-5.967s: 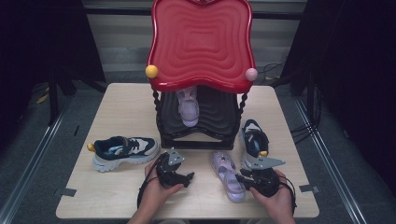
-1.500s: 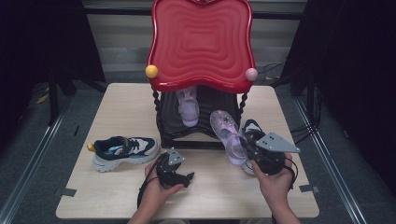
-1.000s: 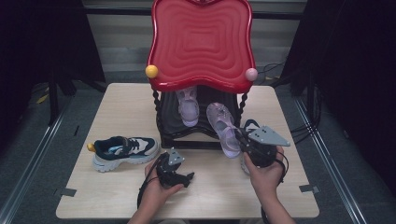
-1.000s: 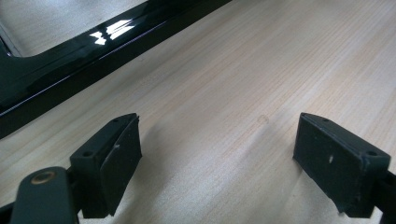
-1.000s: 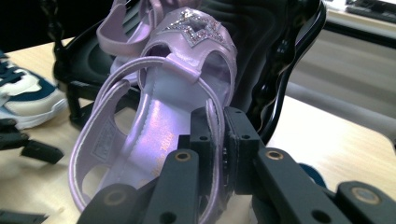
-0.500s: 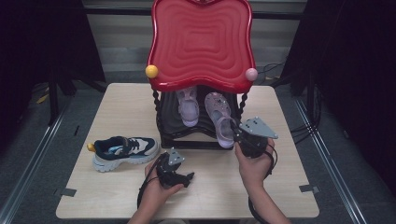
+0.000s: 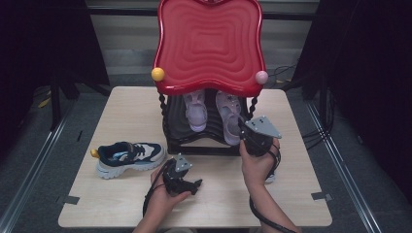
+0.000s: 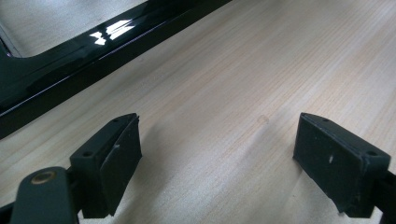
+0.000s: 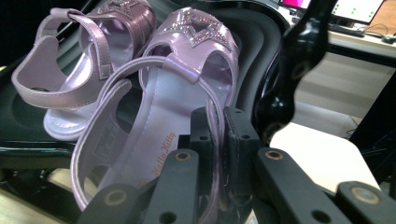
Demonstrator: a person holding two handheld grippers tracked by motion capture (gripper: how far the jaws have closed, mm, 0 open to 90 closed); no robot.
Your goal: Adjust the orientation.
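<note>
A: Status check. Your right gripper (image 7: 241, 127) has its jaws clamped tight on the heel strap of the second purple sandal (image 9: 159, 116), and the sandal's toe lies on the black shelf of the red-topped shoe rack (image 7: 209, 43), just beside the first purple sandal (image 7: 196, 110). I judge the pair nearly shelved; what is left is to seat it and let go.

B: And what remains on the desk (image 7: 121, 107)?

A: The navy sneaker (image 7: 128, 156) lies on the desk left of the rack, untouched. A dark shoe shows partly behind your right hand (image 7: 257, 162); not clear enough to describe.

B: Pose?

A: Your right forearm reaches forward, gripper pointed into the rack's opening. Your left gripper (image 7: 194, 184) rests low on the desk near the front edge, jaws spread wide with nothing between them, bare wood beneath in the left gripper view.
</note>
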